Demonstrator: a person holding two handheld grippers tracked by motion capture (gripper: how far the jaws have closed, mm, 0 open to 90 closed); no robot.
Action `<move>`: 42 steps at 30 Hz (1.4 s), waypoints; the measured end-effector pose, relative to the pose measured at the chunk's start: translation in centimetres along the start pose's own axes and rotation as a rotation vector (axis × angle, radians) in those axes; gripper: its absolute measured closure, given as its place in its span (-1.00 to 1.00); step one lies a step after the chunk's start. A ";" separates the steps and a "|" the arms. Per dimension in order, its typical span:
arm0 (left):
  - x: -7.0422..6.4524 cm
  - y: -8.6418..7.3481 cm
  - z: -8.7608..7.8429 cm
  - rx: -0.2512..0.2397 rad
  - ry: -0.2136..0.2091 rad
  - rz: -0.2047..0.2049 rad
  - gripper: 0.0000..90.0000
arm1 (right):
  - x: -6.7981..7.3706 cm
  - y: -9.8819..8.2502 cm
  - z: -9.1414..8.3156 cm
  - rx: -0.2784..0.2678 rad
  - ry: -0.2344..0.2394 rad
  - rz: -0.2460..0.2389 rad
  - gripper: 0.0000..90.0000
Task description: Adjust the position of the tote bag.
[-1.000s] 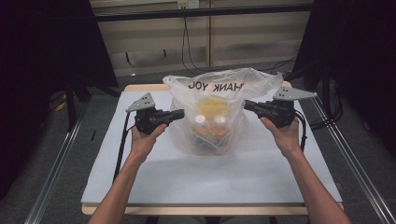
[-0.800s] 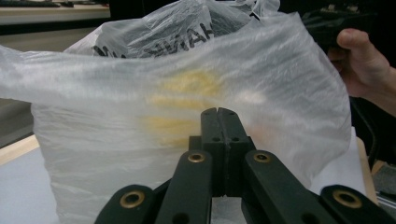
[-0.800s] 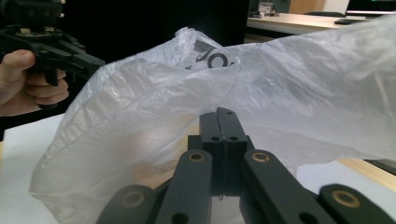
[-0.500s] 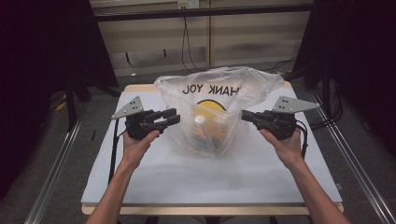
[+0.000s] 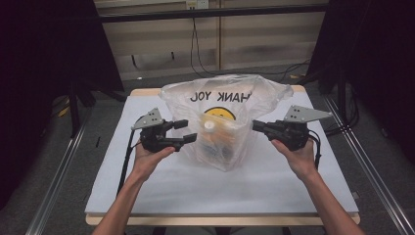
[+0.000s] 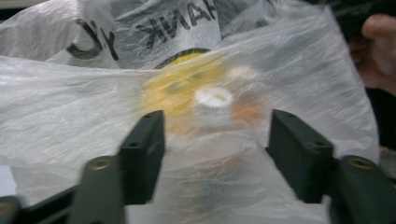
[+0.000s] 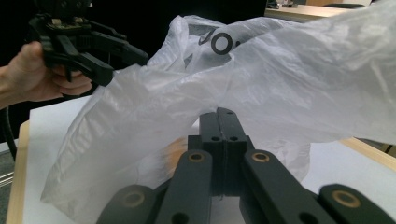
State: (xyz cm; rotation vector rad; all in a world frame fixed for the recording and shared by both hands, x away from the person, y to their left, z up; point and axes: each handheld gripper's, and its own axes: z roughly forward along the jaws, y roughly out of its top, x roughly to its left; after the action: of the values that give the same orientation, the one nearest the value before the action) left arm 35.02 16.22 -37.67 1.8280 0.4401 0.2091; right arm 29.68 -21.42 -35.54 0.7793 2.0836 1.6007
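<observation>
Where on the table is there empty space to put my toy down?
The white table is bare along the near edge, in front of the plastic bag and between the two forearms. The far left and far right corners beside the bag are free too. The middle is crowded: the left gripper and right gripper flank the bag closely.

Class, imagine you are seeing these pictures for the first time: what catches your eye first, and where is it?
A clear plastic bag with mirrored lettering and a yellow smiley stands mid-table, a white-capped bottle inside. The left gripper has its fingers spread at the bag's side; the right gripper, fingers shut, meets the opposite side.
</observation>
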 end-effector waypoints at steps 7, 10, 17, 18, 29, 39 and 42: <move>-0.2 -1.1 0.5 0.082 -0.019 0.004 1.00 | 0.4 -0.2 -0.4 0.007 0.012 0.004 1.00; -0.6 -1.1 -0.4 0.078 -0.032 0.004 1.00 | 0.5 -0.4 -0.9 0.017 0.017 0.007 1.00; -2.1 -2.4 -2.8 0.093 -0.034 0.026 1.00 | 1.0 -1.4 -2.1 0.055 0.028 0.023 1.00; -2.2 -2.8 -2.9 0.090 -0.040 0.020 1.00 | 0.9 -1.7 -2.2 0.061 0.029 0.031 1.00; -1.6 -5.4 -2.2 0.139 -0.035 -0.019 1.00 | -0.3 -5.3 -1.4 0.117 0.032 0.095 1.00; -0.5 -7.4 -1.2 0.210 -0.029 -0.040 1.00 | -1.5 -8.1 0.9 0.209 0.015 0.138 1.00; -0.9 -7.2 -1.3 0.189 -0.039 -0.038 1.00 | -1.4 -8.0 0.7 0.187 0.032 0.146 1.00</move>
State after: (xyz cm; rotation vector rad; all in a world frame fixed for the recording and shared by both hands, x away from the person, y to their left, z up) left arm 32.32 18.77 -44.01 2.0032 0.4803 0.1082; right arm 29.69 -23.27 -43.48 0.9950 2.2697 1.5145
